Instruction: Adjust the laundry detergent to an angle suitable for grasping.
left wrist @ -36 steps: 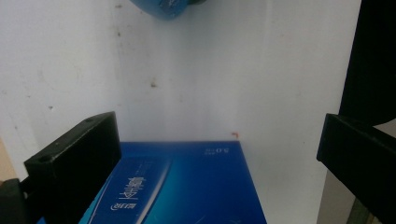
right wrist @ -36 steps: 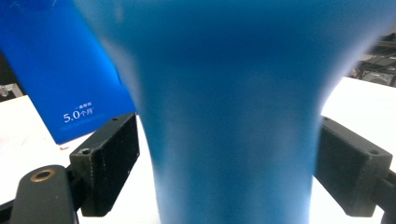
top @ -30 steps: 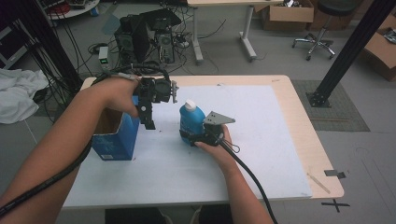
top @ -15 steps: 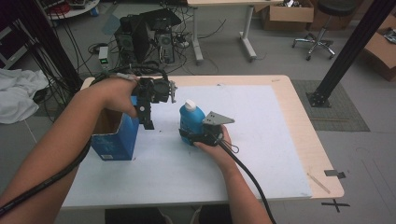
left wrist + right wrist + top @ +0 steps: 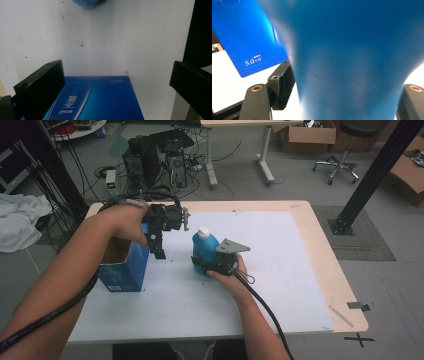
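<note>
Two tools: one in each of the person's hands, both near the blue bottle.
Blue bottle [image 5: 204, 251]: upright on the white surface [image 5: 280, 270], white cap on top; the landmark for all places below.
Right tool [image 5: 209, 265]: low at the bottle's near side; its jaws have just been closing, with the bottle's body between them, and in the right gripper view the left jaw lies against the bottle's side. Clenched on the blue bottle.
Left tool [image 5: 159, 251]: just left of the bottle, hanging jaws-down above the surface; in the left gripper view the jaws stand wide apart, released, nothing between the pads.
Blue box [image 5: 123, 265]: left of the bottle, open-topped, beside the left tool.
</note>
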`<act>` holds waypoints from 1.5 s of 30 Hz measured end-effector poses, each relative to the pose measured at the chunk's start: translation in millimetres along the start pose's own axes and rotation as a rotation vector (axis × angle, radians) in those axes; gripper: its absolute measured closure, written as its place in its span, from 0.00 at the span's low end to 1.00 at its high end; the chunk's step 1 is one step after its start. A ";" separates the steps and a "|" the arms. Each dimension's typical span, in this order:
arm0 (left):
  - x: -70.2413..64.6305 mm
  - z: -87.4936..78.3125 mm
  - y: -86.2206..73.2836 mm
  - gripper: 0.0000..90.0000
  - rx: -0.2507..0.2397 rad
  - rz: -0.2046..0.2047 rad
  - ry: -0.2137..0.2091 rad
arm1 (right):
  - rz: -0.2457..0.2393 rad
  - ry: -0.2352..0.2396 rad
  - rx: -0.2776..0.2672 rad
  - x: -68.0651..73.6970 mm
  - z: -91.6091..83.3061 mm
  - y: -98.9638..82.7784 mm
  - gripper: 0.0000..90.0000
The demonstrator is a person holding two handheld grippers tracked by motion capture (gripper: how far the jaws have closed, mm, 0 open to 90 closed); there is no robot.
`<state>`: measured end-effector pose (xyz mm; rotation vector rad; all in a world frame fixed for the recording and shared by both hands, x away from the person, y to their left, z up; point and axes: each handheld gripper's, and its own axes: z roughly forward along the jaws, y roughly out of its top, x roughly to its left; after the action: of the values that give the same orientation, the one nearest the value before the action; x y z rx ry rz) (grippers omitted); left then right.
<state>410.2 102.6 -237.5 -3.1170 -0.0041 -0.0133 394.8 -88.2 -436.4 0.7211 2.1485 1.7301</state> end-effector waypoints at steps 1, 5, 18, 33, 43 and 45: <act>-0.3 -0.1 -0.2 0.01 0.000 0.001 0.001 | -0.003 -0.001 0.004 0.0 0.0 -0.3 0.35; -0.5 -0.3 -2.5 0.01 0.003 -0.003 0.000 | 0.008 -0.006 0.006 -1.4 -1.0 -0.8 0.37; -0.9 -1.7 -4.4 0.01 0.004 -0.009 0.005 | 0.000 -0.013 0.005 -1.4 -1.9 -1.5 0.43; -0.1 0.1 -2.4 0.01 0.003 -0.006 0.005 | -0.004 -0.021 -0.002 -2.2 -3.5 -3.4 0.47; 0.7 0.7 -2.9 0.01 0.006 -0.008 0.001 | -0.043 -0.018 0.005 -2.6 -4.2 -2.6 0.51; 0.5 0.4 -3.4 0.01 0.006 -0.009 0.001 | -0.047 -0.013 0.007 -3.1 -4.2 -2.4 0.52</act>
<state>410.7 106.0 -237.8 -3.1109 -0.0175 -0.0155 394.7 -93.7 -438.0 0.6759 2.1460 1.6906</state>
